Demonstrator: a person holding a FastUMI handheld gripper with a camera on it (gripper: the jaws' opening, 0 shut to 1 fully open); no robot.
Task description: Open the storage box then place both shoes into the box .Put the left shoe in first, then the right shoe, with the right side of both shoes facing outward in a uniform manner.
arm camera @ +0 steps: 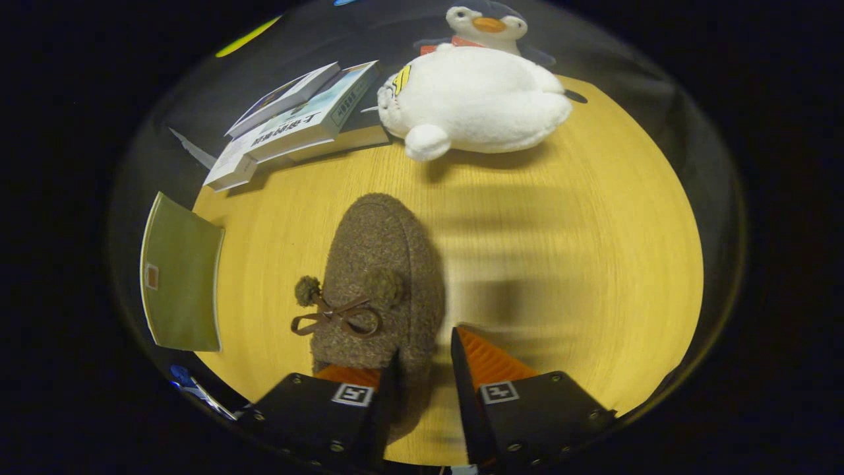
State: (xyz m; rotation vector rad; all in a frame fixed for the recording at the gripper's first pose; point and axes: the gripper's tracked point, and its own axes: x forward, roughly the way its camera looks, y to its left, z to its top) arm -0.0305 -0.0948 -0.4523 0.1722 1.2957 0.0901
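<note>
A round wooden table (560, 264) takes up most of the frame. At its far edge, upper centre, lies one plush penguin (471, 99), white belly up. To the upper left sits a loose stack of books (297, 125); I count three, though there may be more below. At the left edge is one green box (181, 277), possibly the storage box or its lid; I cannot tell which, nor whether it is open. One brown fuzzy shoe (382, 277) with a ribbon bow and two pompoms sits at centre, toe pointing away, its heel end reaching down between the fingers. The gripper (422, 376) at the bottom has a narrow gap between its fingers, which straddle the shoe's right heel edge; whether both press on it I cannot tell. The step in hand looks like gripping one shoe; which foot it fits is unclear. The next move would call for a firm hold on the heel, then carrying it left toward the box.
</note>
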